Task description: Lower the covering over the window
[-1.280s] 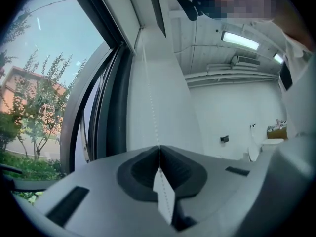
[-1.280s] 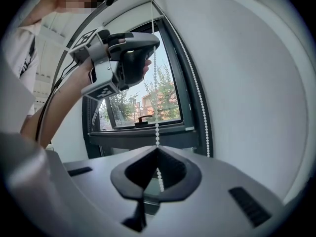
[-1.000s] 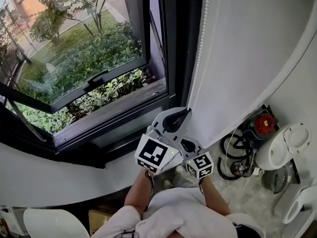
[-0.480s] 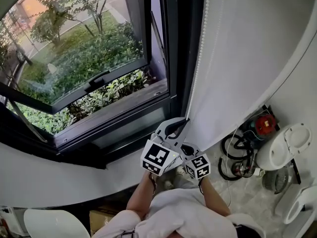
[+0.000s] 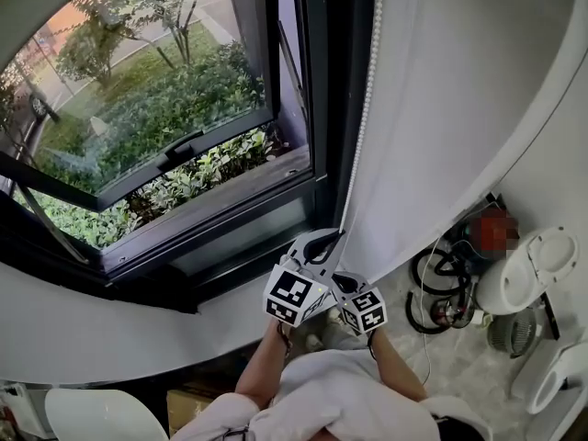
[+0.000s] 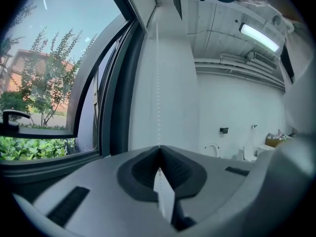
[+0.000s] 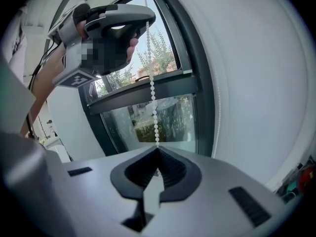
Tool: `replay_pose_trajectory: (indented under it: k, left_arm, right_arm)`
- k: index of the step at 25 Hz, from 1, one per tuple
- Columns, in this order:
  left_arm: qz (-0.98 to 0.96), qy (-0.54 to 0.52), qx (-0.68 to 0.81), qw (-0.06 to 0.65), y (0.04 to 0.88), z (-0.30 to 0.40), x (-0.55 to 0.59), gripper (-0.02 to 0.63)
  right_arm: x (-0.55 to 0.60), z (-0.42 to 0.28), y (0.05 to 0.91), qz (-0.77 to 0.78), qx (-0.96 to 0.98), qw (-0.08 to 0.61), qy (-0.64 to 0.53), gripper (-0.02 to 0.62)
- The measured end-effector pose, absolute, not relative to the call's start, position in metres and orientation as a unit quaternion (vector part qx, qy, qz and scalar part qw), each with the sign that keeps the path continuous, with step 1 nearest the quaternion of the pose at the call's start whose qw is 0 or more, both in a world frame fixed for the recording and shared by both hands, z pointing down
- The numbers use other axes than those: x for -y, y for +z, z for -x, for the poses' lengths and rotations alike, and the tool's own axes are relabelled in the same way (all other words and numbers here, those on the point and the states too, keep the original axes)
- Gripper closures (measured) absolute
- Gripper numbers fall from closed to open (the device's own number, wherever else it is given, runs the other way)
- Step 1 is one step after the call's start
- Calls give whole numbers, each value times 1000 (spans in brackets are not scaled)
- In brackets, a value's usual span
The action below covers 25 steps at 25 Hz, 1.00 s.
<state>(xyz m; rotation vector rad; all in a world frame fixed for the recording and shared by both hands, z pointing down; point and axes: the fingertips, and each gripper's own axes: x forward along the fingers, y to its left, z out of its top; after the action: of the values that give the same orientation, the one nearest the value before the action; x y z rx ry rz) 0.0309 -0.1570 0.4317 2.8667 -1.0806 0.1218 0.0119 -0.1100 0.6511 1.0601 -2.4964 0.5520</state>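
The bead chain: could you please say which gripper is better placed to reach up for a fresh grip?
Probably the left gripper: it grips the bead chain above the right gripper, also shut on it, so nearer the free chain overhead.

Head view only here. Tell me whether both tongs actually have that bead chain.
Observer: The left gripper view shows the left tongs shut on the bead chain.
Operator: Now report the right one.
Observer: The right tongs are shut on the same chain, below the left.
Operator: Check the chain between them.
Observer: In the right gripper view it runs straight from one to the other, with no slack loop.
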Motion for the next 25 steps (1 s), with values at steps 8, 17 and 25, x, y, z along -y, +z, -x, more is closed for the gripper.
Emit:
replay_pose_trajectory:
  k: [8,17,25]
  left_arm:
    - [-931,60,354,65,466,-32,151,592]
    - [-930,62,355,79,486,-34,141,592]
    - [-928,63,358,74,486,-31,138,592]
  right_arm:
    - [93,-13,679,-366,878,223,210,598]
    - [87,-20,632,-382,889,188,169,584]
    - [99,-40,517,-413,901,101,83,518]
